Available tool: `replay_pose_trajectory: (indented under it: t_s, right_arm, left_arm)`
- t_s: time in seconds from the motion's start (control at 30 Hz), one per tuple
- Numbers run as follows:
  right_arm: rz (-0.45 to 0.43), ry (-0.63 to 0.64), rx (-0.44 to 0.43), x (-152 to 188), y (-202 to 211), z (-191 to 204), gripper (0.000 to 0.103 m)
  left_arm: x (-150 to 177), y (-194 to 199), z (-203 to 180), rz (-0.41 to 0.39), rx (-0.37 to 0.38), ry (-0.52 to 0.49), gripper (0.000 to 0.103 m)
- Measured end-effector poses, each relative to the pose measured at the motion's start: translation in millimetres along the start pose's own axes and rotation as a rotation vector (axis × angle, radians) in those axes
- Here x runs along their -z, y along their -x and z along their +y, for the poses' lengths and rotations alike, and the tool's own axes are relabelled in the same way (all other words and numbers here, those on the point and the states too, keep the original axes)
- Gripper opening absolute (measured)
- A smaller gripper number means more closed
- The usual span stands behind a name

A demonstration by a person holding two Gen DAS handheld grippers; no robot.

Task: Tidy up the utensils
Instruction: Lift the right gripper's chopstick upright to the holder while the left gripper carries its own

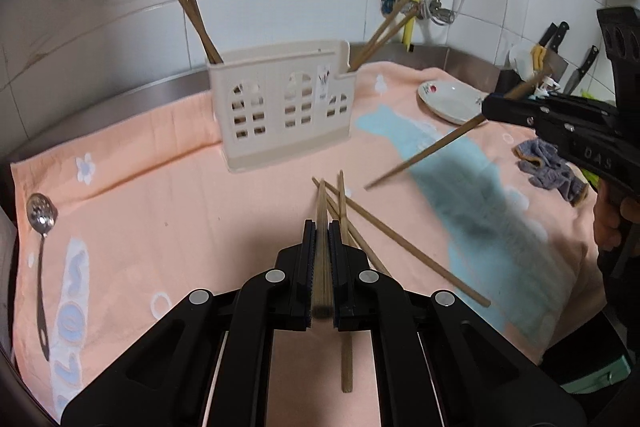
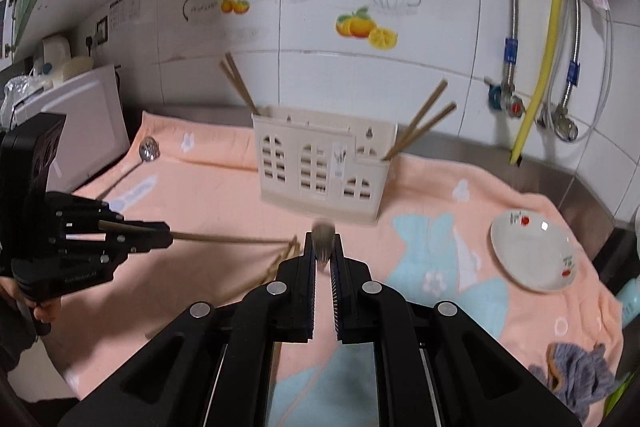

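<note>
The left gripper (image 1: pixel 321 227), black with ribbed pads, is clamped tight on a thin brown wooden chopstick (image 1: pixel 322 267) that runs straight along the gap between its fingers, the blurred butt end nearest the camera and the tip reaching out past the fingertips. Just beyond and under it, several loose wooden chopsticks (image 1: pixel 400 243) lie crossed in a small heap on the peach-pink towel (image 1: pixel 180 195) with pale blue and white prints that covers the counter.

The right gripper (image 2: pixel 323 241) is likewise closed on a second wooden chopstick (image 1: pixel 424 151); from the left wrist view this one slants down and leftward from the jaws, clear of the towel, while in the right wrist view only its blurred end shows between the fingers.

Further back stands the beige plastic utensil holder (image 1: pixel 280 103), a box with arched window cut-outs, upright on the towel. Two brown chopsticks (image 1: pixel 200 23) lean out of its left end and another pair (image 1: pixel 380 35) leans out of the lower compartment at its right end.

To the right of the holder, a white shallow dish with small red motifs (image 2: pixel 532 251) lies on the towel with nothing in it. A slotted steel spoon (image 1: pixel 40 227) lies at the towel's far left edge, and a crumpled grey cloth (image 1: pixel 552 175) sits at its right.
</note>
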State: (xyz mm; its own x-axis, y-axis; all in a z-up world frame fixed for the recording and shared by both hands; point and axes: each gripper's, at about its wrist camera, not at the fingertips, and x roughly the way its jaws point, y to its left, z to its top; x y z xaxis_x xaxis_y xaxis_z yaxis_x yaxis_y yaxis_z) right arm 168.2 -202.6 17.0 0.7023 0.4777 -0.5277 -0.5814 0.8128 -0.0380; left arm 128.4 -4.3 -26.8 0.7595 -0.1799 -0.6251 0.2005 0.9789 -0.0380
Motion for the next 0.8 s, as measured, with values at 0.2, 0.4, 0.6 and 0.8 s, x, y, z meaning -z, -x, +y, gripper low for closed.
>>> replay_pose_trajectory:
  t_s: [0.2,0.4,0.6,0.8]
  right_arm:
    - [-0.01,0.009,-0.022,-32,-1,-4,0.007]
    - [-0.018,0.027,-0.04,-66,1,-9,0.007]
    - [-0.04,0.034,-0.059,-102,8,-19,0.007]
    - [-0.079,0.041,-0.047,-133,18,-27,0.007]
  left_arm:
    - [-24,10,8,-0.036,0.002,0.005,0.005]
    - [-56,19,13,-0.069,-0.004,-0.006,0.005]
    - [-91,31,17,-0.11,-0.01,-0.021,0.005]
    - [-130,46,18,-0.178,-0.032,-0.041,0.005]
